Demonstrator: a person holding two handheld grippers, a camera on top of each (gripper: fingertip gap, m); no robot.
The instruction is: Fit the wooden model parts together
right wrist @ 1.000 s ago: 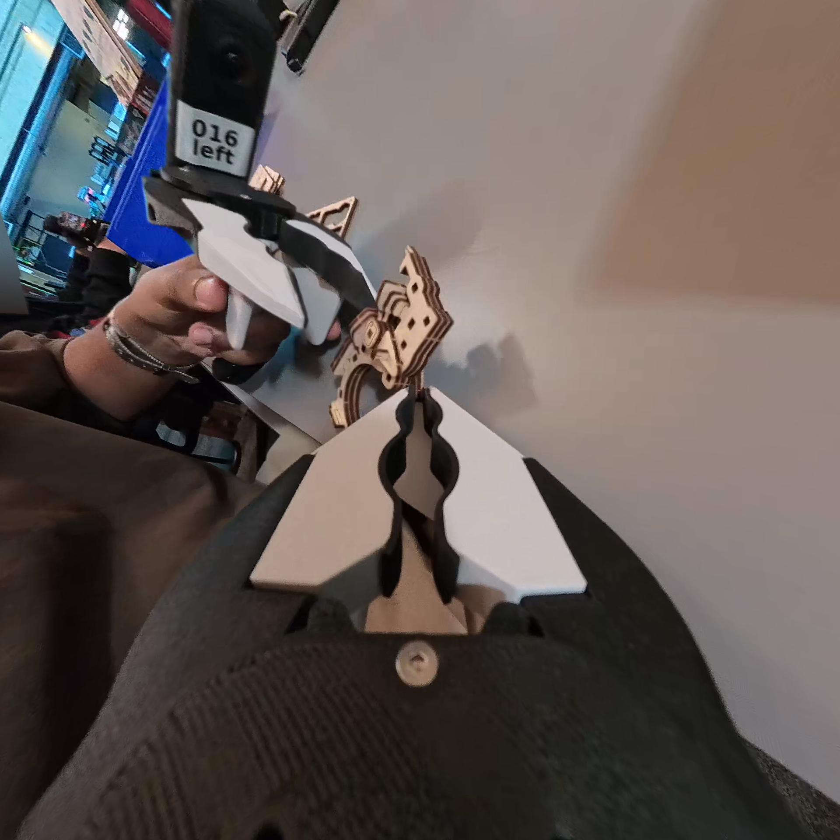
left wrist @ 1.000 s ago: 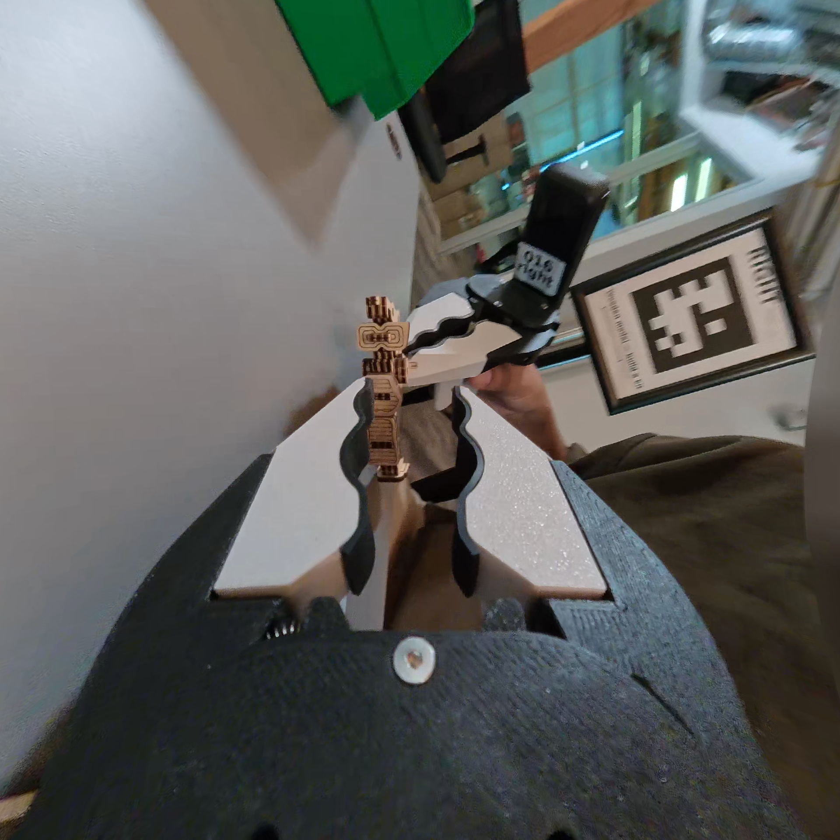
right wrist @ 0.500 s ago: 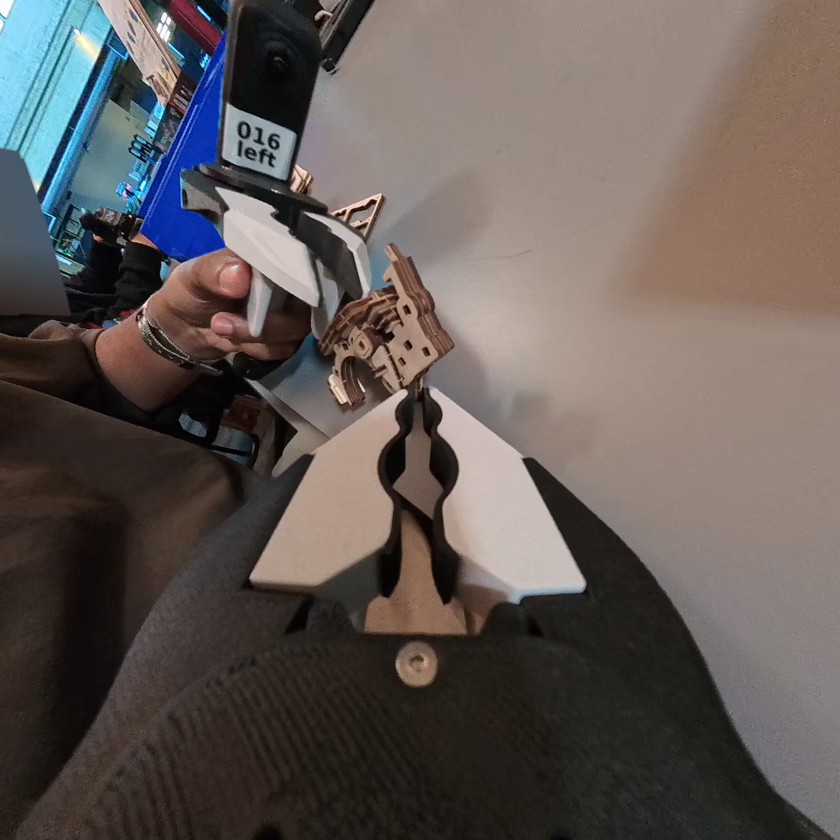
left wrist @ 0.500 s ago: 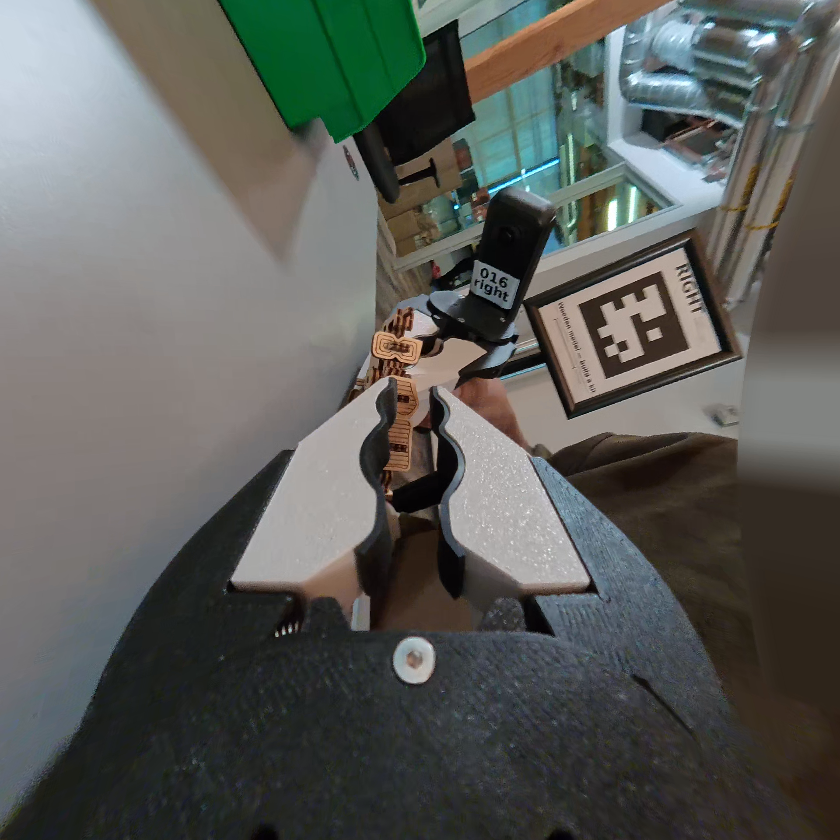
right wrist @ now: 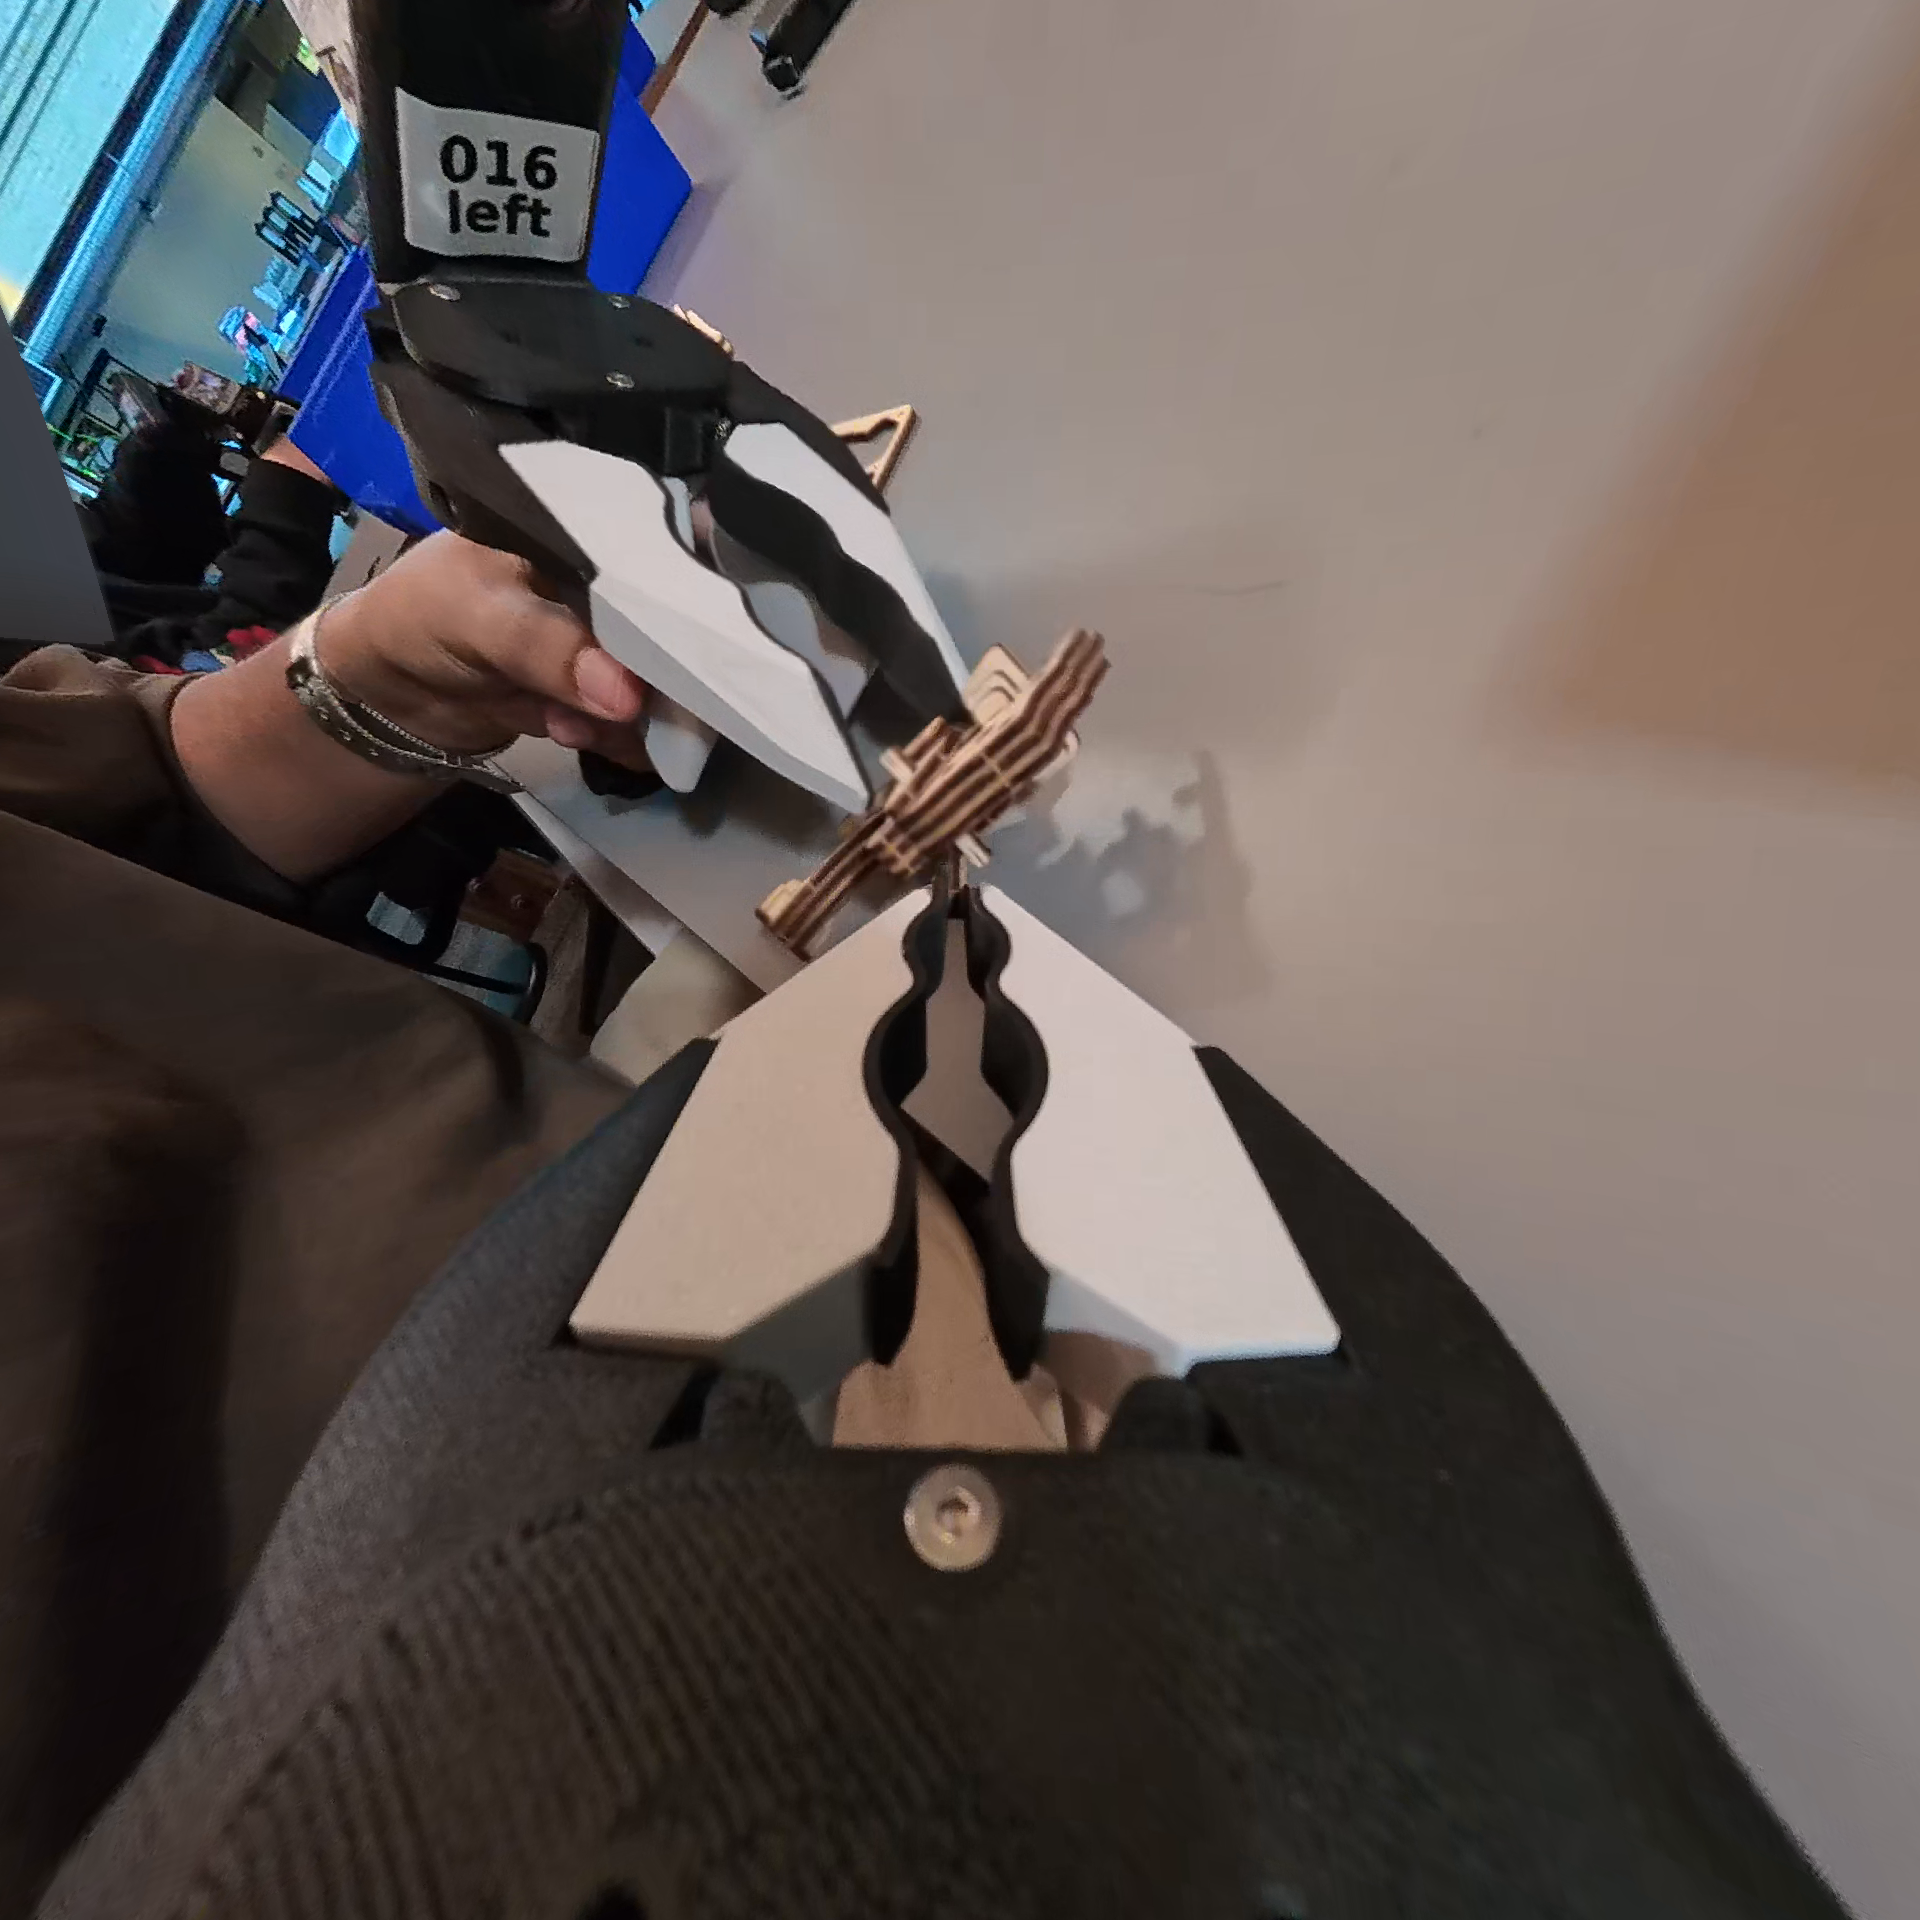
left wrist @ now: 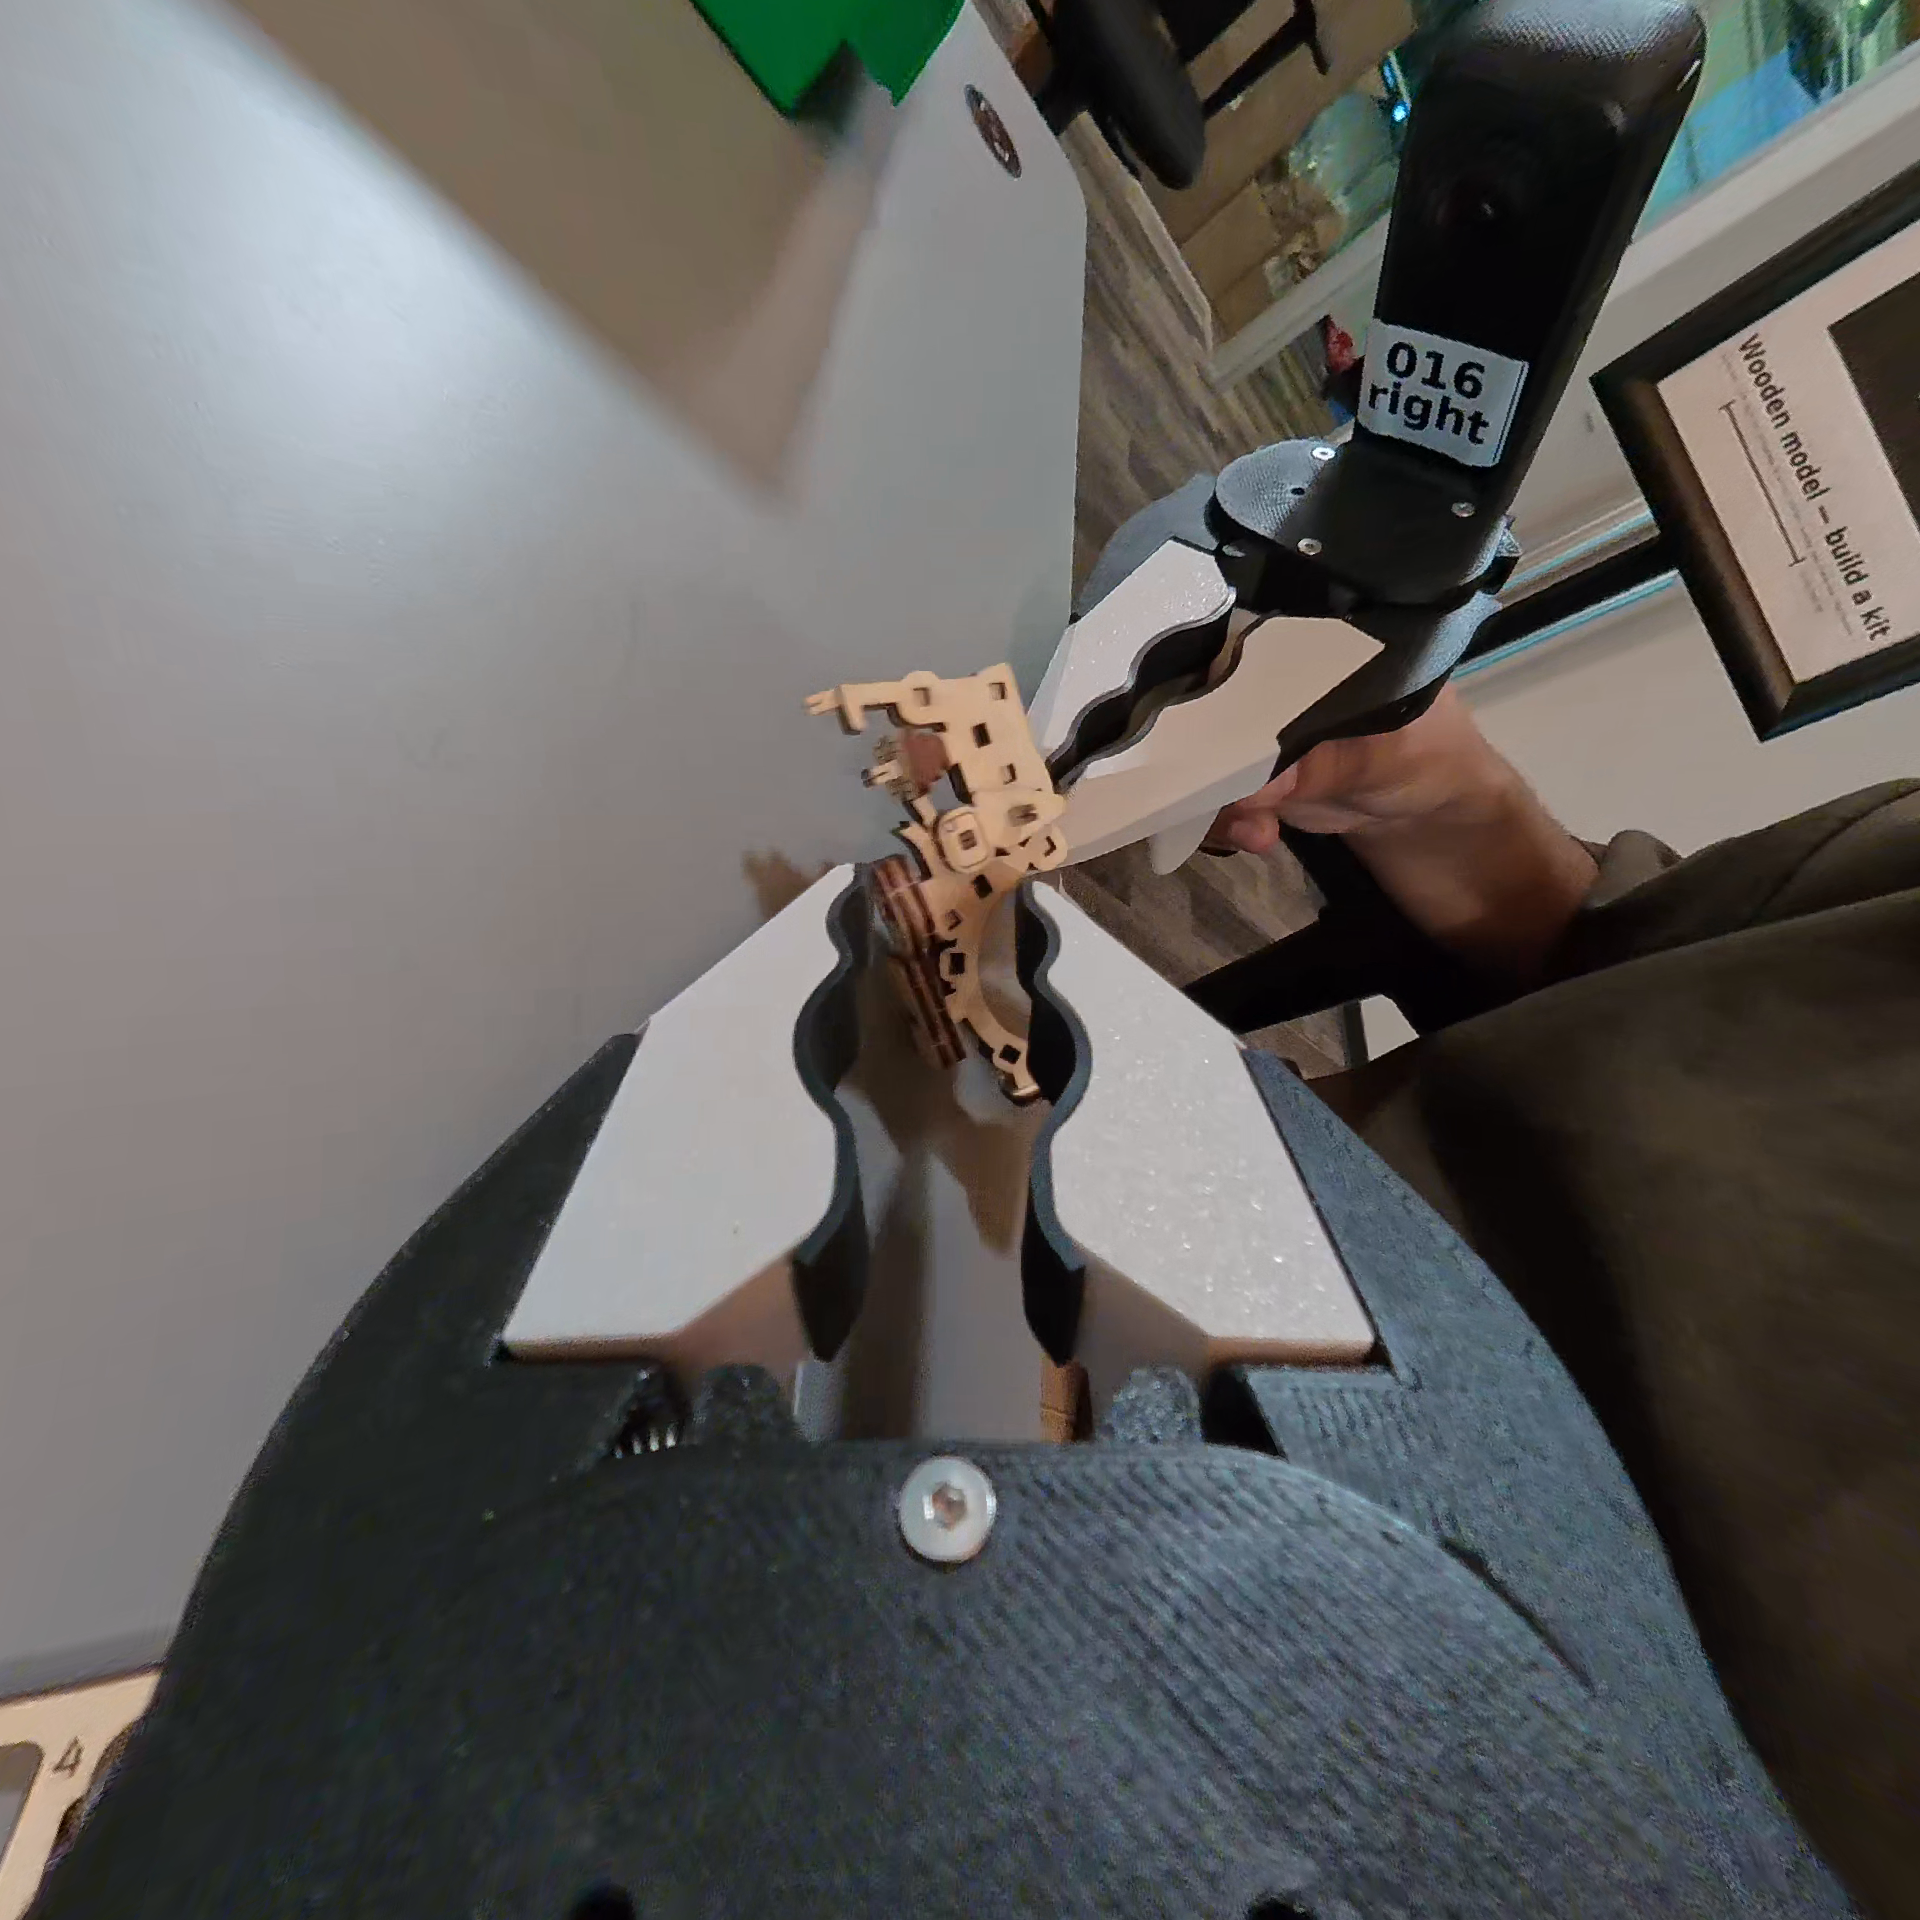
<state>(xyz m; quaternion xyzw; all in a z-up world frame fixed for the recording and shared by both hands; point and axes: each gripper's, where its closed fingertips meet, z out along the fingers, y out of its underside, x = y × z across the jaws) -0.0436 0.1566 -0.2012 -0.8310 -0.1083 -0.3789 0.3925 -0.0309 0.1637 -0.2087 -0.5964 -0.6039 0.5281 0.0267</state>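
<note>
Right tongs pinch the wooden model; no containers visible.

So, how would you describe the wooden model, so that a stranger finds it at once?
Look above the pale grey table, where the two hand-held tongs meet tip to tip. Between them hangs the layered light-brown plywood model, held off the table. Unlike the flat triangular wooden part lying behind, it is stacked, notched and has a curved arch.

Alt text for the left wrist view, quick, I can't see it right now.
The left tongs, open, straddle the curved lower end of a wooden model held in mid-air. The right tongs pinch its upper part from the right. A white table lies behind.
</note>
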